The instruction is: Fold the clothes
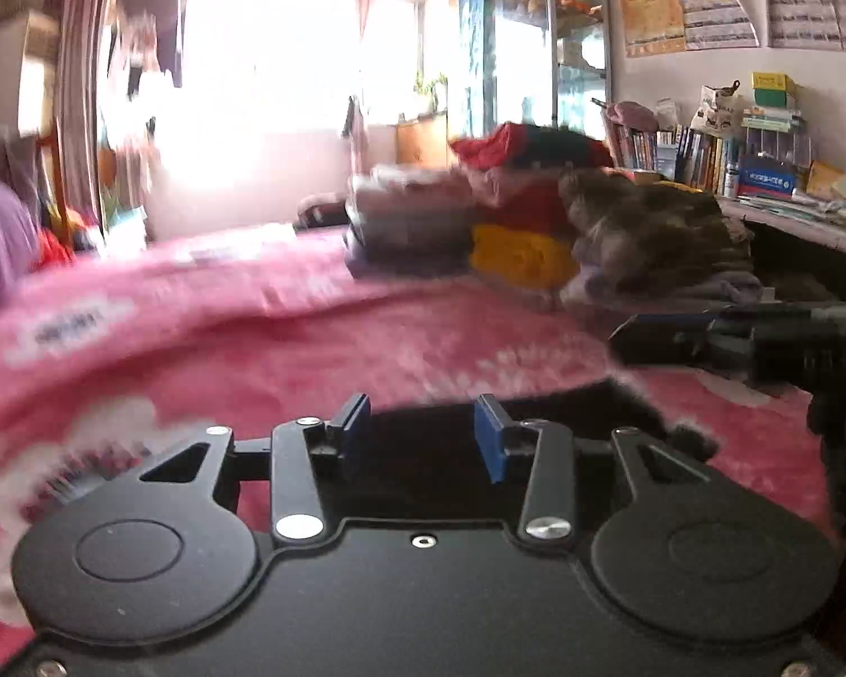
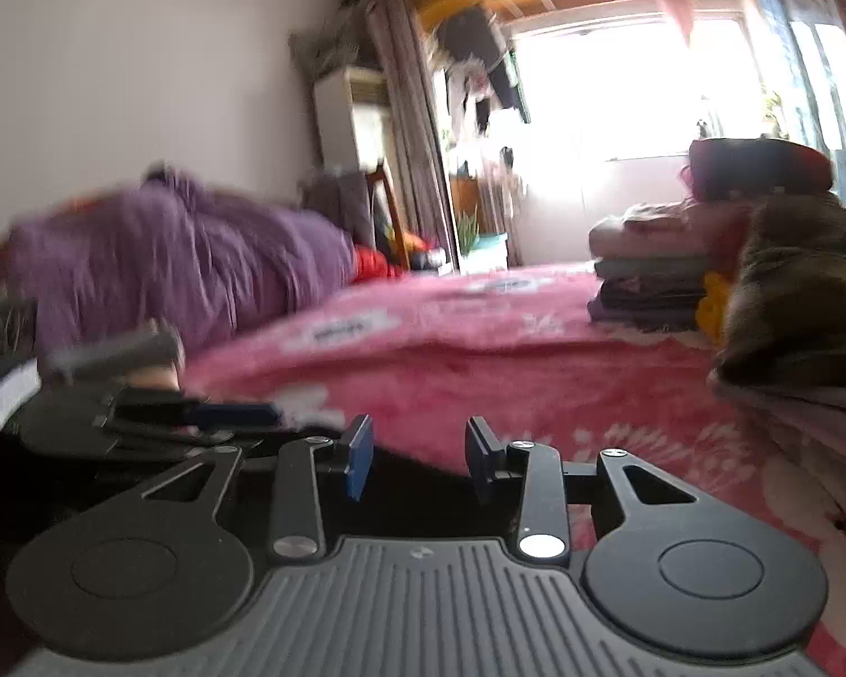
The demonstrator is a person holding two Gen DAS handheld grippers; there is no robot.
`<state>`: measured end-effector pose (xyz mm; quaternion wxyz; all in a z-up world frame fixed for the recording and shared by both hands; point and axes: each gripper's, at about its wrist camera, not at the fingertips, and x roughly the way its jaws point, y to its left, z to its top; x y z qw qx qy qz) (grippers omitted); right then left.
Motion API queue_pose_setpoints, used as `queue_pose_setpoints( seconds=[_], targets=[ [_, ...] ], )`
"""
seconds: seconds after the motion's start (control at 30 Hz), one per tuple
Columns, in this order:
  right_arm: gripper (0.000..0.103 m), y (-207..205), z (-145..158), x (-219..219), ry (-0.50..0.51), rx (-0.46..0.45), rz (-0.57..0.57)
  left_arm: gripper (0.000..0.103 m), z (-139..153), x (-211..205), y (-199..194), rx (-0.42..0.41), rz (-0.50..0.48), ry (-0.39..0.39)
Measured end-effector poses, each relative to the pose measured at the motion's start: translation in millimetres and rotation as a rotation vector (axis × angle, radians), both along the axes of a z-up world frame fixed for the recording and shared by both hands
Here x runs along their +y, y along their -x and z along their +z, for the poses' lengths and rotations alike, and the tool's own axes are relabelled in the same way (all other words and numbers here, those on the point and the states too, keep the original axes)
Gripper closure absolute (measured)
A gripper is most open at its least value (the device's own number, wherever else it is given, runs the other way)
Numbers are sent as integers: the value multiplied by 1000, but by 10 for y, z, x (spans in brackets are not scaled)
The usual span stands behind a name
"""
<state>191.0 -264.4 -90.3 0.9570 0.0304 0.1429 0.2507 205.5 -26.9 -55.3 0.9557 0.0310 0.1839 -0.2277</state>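
Pink bedcover (image 1: pixel 321 350): fleecy, white-patterned, spread over the bed, blurred in both views.
Black garment (image 1: pixel 586 412): dark fuzzy cloth lying on the bedcover just ahead of the left gripper (image 1: pixel 423 434), fringe visible at its right edge.
Left gripper jaws: parted, blue pads either side of a gap over the black garment; gripping or not, cannot tell.
Right gripper (image 2: pixel 420 454) jaws: parted, nothing between them, low over the bedcover; seen at the right edge of the left view as a dark shape.
Folded pile (image 1: pixel 417 220): stacked clothes at the far side of the bed, beside a yellow piece (image 1: pixel 519 256) and a brown fuzzy blanket (image 1: pixel 654 231).
Purple quilt (image 2: pixel 175 265): bunched at the left.
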Motion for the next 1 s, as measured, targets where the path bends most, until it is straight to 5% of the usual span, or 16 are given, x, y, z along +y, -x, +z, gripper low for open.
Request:
queue_pose_setpoints(
  seconds=[0.1,0.17,0.53,0.63,0.7,0.73,1.0],
  targets=[
    [70,-193,-157,26,84,101,-47,65,-192,-110,-38,50,-3,-31],
    [84,-336,-340,8,164,215,-65,64,-376,-223,-100,137,6,-98],
    [85,-180,-403,-6,187,126,-38,61,-549,-286,-99,114,1,-99],
    [63,91,-201,-150,66,75,-81,48,-293,-82,70,114,19,10],
    [13,194,-142,-283,-19,73,-146,42,-144,174,232,96,60,127],
    [8,205,-140,-370,-76,101,-187,42,-125,296,257,119,81,180],
    [23,-96,-485,-592,-403,387,-168,42,-454,838,98,450,184,583]
  ],
)
